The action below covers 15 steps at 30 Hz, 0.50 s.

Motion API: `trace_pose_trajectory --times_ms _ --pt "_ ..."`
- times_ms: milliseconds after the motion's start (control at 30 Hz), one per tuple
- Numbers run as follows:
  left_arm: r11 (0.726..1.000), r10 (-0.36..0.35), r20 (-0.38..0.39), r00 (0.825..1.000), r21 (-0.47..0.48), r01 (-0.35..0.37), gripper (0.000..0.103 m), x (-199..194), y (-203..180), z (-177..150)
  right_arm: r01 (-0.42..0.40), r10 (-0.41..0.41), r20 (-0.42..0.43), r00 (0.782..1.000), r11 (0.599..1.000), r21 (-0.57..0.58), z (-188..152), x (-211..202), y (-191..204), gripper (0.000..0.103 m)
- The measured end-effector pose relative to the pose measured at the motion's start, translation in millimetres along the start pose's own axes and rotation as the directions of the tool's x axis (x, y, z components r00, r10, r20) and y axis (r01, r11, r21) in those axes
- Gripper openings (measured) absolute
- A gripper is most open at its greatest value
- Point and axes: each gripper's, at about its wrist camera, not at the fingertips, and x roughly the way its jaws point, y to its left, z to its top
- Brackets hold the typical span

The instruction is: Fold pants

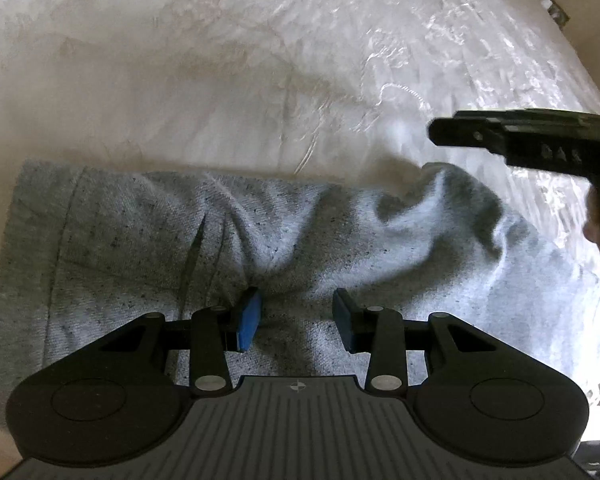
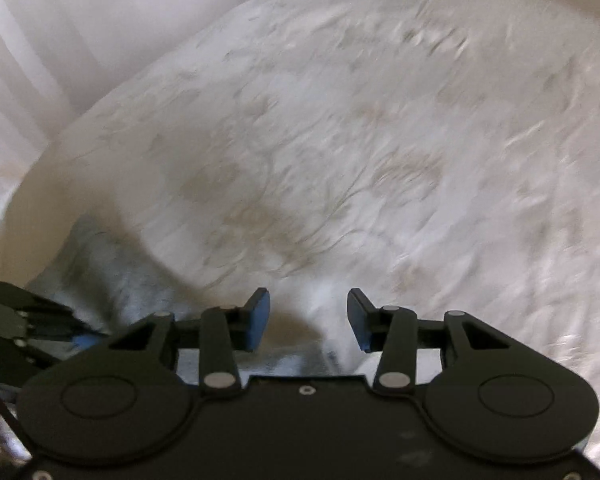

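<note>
left gripper (image 1: 296, 318): fingers apart, tips down on the pants (image 1: 140, 240), a puckered fold between the pads, grip not certain | right gripper (image 2: 309, 320): fingers apart, nothing between them, bedspread (image 2: 380, 140) ahead | pants: grey, rumpled, under left fingers, below-left of right fingers

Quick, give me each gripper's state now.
Left gripper: open, pressed down on the grey pants, gripping nothing.
Right gripper: open, empty, over the bedspread.
</note>
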Motion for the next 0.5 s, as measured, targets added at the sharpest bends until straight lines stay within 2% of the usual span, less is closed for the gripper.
trace_pose_trajectory --times_ms 100,233,300,400,500 --pt "0.999 0.027 0.029 0.999 0.046 -0.028 0.039 -8.5 -7.6 -5.0 0.019 -0.018 0.019 1.000 0.999 -0.051 -14.7 -22.2 12.9 0.004" --pt "0.996 0.027 0.043 0.999 0.084 -0.031 0.039 -13.3 -14.7 -16.0 0.009 -0.012 -0.041 0.999 0.997 -0.077 -47.4 -34.1 26.8 0.003" --pt "0.995 0.036 0.038 0.999 0.091 -0.040 0.039 -13.4 -15.7 -22.0 0.051 -0.059 -0.070 0.996 0.993 -0.102 -61.1 -28.5 28.4 0.004" --pt "0.993 0.058 0.021 0.998 0.099 -0.060 0.039 -11.5 -11.4 -35.0 0.174 -0.182 -0.086 0.979 0.980 -0.091 -70.8 -14.6 14.9 0.005" --pt "0.989 0.076 0.006 0.997 0.126 -0.076 0.039 -11.7 -10.3 -47.9 0.309 -0.307 -0.082 0.948 0.951 0.011 -68.0 -7.3 -11.3 0.007"
